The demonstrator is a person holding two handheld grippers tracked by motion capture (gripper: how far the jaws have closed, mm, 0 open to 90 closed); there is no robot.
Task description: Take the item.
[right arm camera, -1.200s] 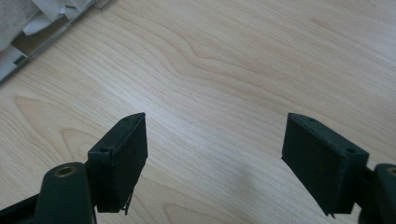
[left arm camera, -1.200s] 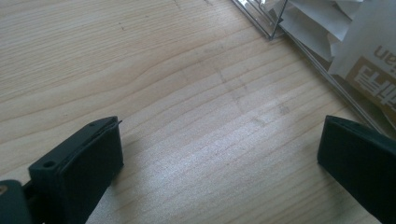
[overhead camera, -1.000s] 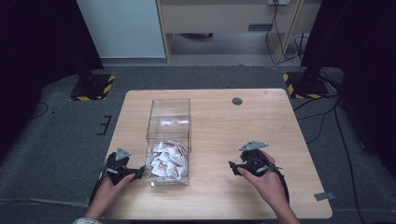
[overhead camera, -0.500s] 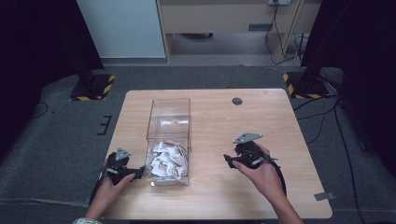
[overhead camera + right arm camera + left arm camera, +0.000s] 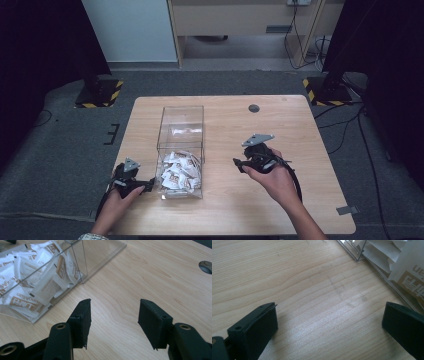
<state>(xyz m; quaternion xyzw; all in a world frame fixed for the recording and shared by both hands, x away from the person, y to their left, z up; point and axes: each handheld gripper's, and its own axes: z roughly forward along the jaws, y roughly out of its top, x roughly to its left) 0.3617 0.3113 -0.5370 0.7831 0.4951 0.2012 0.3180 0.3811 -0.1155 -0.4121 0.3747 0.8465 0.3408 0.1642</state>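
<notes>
A pale wooden tabletop (image 5: 300, 135) stands on grey floor (image 5: 60, 150). On its left half rests a clear plastic box (image 5: 181, 125), long side running away from the person, with white sachets (image 5: 179, 170) piled at the near end. A round hole (image 5: 254, 108) sits near the far edge

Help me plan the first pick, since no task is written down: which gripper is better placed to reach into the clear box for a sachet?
Probably the left gripper: open, low beside the clear box where the sachets pile. The right gripper, also open, is farther off.
</notes>
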